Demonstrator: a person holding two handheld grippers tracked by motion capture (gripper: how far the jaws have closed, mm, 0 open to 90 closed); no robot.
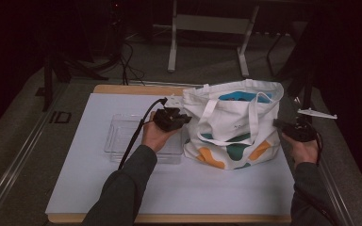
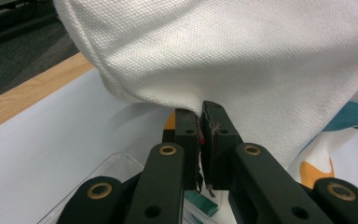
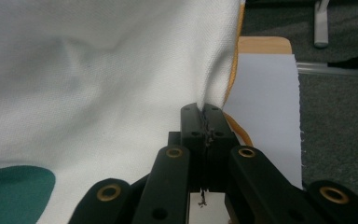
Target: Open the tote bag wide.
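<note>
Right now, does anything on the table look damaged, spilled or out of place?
Nothing stands out. The tote bag stands upright on the white table cover, pinched at its sides by the left gripper and the right gripper. The clear plastic tray beside it lies flat, and I see no spill.

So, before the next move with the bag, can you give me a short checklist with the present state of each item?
1. Left tongs shut on tote bag fabric: ok.
2. Right tongs shut on the bag's other side: ok.
3. Bag mouth open at top: ok.
4. Bag standing on the white mat: ok.
5. Clear plastic tray beside the bag, left of it: ok.
6. What is inside the bag: cannot tell.
</note>
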